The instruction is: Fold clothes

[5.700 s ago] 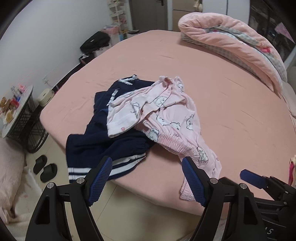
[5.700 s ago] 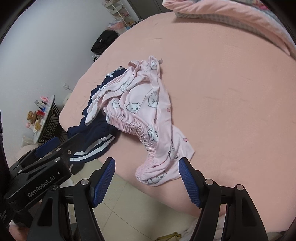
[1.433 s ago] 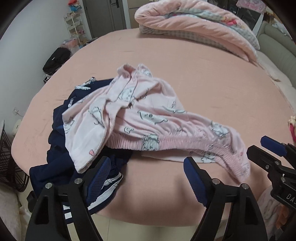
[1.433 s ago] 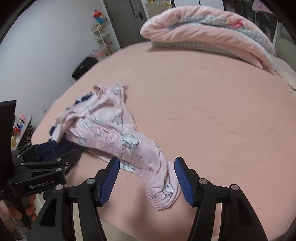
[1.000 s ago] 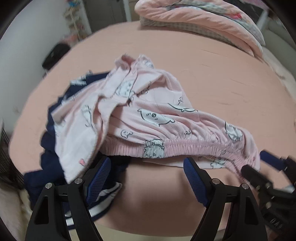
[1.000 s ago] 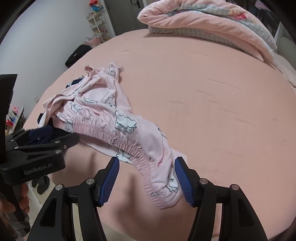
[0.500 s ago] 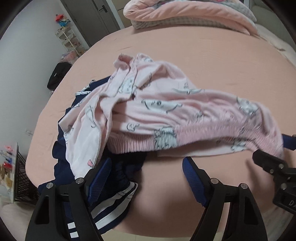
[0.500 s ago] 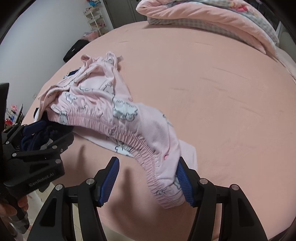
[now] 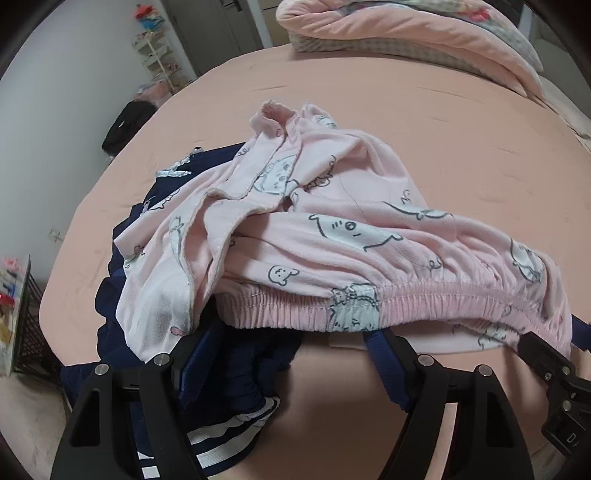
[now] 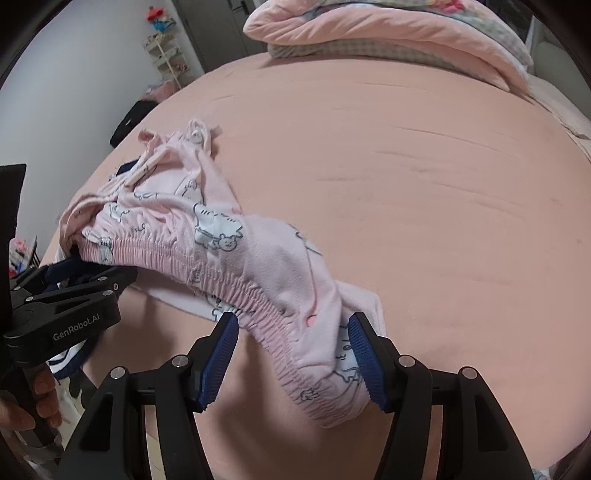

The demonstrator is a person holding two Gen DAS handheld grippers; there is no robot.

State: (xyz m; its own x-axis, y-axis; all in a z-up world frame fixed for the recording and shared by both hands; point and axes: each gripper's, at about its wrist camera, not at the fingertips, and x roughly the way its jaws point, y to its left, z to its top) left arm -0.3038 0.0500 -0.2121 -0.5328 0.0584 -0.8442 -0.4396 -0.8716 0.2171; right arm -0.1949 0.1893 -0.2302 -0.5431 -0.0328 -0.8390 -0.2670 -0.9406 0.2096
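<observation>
Pink pajama pants (image 9: 354, 236) with cartoon-animal print, crumpled, elastic waistband stretched across – lying on pink bed (image 10: 424, 177), partly over navy striped garment (image 9: 221, 424) at 7 o'clock. Left gripper (image 9: 280, 365) wide apart under waistband, nothing pinched. Right gripper (image 10: 291, 354) wide too – waistband bunched between pads, not clamped.

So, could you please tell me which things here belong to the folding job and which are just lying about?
Part of the job:
- pink pyjama trousers
- navy garment
- left gripper
- right gripper

Just lying about:
- rolled pink quilt
- black bag
- white shelf rack
</observation>
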